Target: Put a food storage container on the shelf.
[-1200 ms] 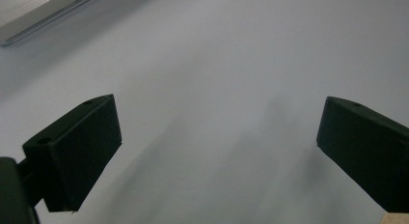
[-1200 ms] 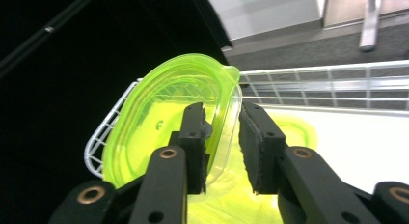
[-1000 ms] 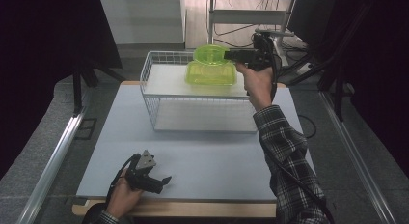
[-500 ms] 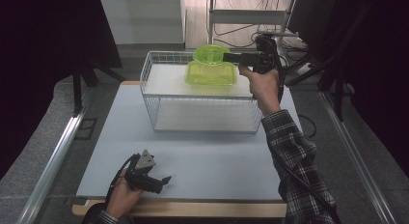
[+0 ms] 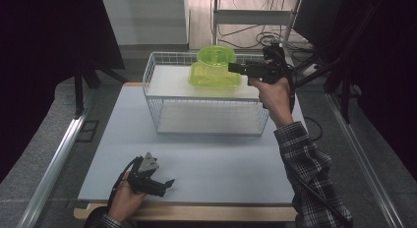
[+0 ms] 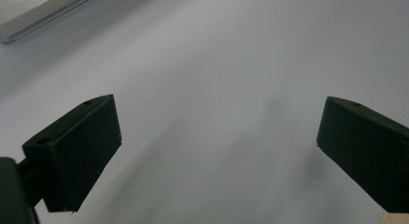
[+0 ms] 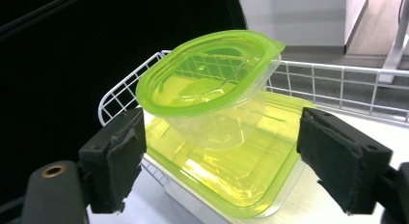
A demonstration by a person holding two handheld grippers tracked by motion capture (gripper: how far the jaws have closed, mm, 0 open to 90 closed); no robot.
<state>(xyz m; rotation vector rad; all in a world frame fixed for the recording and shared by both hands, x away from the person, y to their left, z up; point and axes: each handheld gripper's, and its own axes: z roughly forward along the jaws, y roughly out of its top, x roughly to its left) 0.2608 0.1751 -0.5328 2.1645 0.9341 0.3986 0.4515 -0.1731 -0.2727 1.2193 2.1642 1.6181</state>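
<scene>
The right gripper (image 5: pixel 235 68) hangs at the basket's (image 5: pixel 153 88) far right corner, its jaws just opened wide and pressing on nothing; in the right gripper view its pads (image 7: pixel 126 159) stand clear on either side of the tubs. The small tub (image 7: pixel 212 86) sits tilted on the flat box (image 7: pixel 251 171), both on the basket's far edge. The left gripper (image 5: pixel 164 185) rests near the table's (image 5: pixel 221 169) near left corner, jaws apart and empty.
</scene>
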